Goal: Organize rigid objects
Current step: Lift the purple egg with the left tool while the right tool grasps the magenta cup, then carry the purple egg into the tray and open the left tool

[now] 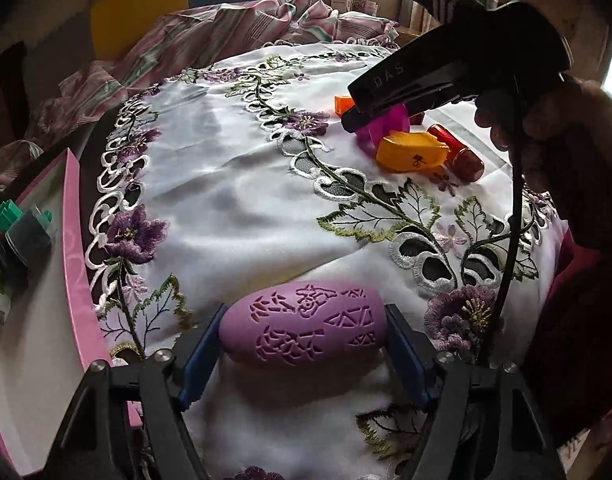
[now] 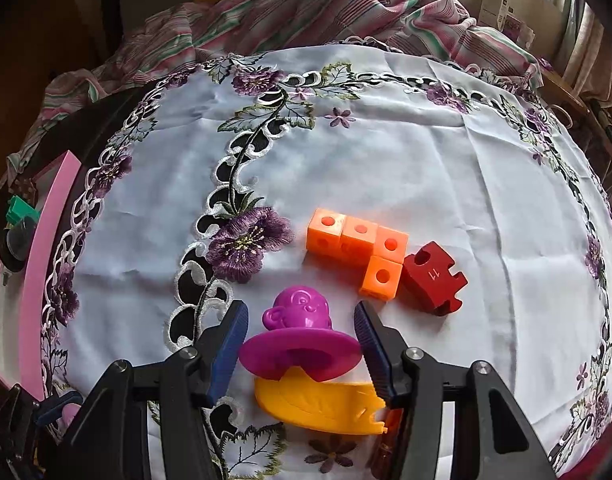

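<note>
My left gripper (image 1: 304, 336) is shut on a purple egg-shaped piece (image 1: 302, 322) with cut-out patterns, held just over the white embroidered cloth (image 1: 234, 184). My right gripper (image 2: 302, 332) is open, its fingers either side of a magenta monkey-head stamp (image 2: 300, 336) that stands on the cloth; the pads do not touch it. A yellow curved piece (image 2: 317, 406) lies just in front of it. Orange linked cubes (image 2: 359, 250) and a dark red puzzle block (image 2: 433, 278) lie beyond. In the left wrist view the right gripper (image 1: 357, 120) hangs over that pile.
A pink-rimmed tray (image 1: 76, 248) at the left table edge holds green and dark small pieces (image 1: 22, 232); it also shows in the right wrist view (image 2: 42, 256). A dark red tube (image 1: 457, 152) lies by the yellow piece. Striped bedding (image 2: 325, 12) is bunched behind the table.
</note>
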`<state>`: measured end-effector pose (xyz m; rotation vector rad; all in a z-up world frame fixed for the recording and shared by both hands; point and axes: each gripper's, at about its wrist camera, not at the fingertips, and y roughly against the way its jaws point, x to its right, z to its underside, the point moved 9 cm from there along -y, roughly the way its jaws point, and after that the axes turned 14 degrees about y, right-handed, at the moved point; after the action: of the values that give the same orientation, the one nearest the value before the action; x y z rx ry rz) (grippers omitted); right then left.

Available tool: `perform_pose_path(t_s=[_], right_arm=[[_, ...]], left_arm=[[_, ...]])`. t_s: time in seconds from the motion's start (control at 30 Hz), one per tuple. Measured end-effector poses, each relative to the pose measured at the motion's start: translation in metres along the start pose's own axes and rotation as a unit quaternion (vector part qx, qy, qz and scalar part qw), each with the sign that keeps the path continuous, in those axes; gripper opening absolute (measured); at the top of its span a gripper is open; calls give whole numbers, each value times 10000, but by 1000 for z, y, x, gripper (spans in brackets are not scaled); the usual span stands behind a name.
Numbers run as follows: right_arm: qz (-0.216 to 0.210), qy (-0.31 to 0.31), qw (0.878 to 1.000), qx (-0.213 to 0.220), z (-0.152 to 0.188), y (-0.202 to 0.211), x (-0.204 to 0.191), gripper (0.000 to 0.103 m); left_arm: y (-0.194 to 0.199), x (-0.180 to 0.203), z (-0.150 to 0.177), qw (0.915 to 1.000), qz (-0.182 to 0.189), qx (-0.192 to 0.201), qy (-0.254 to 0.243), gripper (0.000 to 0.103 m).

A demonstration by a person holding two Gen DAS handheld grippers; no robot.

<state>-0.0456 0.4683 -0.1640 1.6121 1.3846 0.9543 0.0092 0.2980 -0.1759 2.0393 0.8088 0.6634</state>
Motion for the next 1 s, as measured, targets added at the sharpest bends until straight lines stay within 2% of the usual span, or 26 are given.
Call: perform_pose_path(t_s=[0.2, 0.33, 0.4, 0.57, 0.67, 0.77, 0.9, 1.0], right_arm=[[29, 61, 10000, 14, 1, 0, -1, 56], [86, 131, 9999, 15, 1, 0, -3, 56], [106, 158, 9998, 15, 1, 0, -4, 56], [109, 165, 9998, 15, 0, -1, -3, 56], [125, 181, 9998, 14, 0, -1, -3, 56], [151, 204, 9997, 12, 1, -1, -4, 56], [172, 216, 9996, 12, 1, 0, -4, 56], [174, 211, 9996, 14, 0, 0, -4, 56]], left_arm=[[21, -8, -9, 9992, 145, 233, 298, 76], [55, -27, -30, 9954, 239, 629, 688, 76], [71, -46, -39, 9923, 169, 819, 919, 76], [98, -117, -45, 9800, -91, 990, 1726, 76], [107, -166, -40, 9714, -493, 1083, 2054, 76], [103, -210, -32, 9628, -775, 1003, 2385, 76], [87, -249, -23, 9575, -1222, 812, 2484, 76], [74, -269, -21, 9536, -1397, 695, 2575, 77]])
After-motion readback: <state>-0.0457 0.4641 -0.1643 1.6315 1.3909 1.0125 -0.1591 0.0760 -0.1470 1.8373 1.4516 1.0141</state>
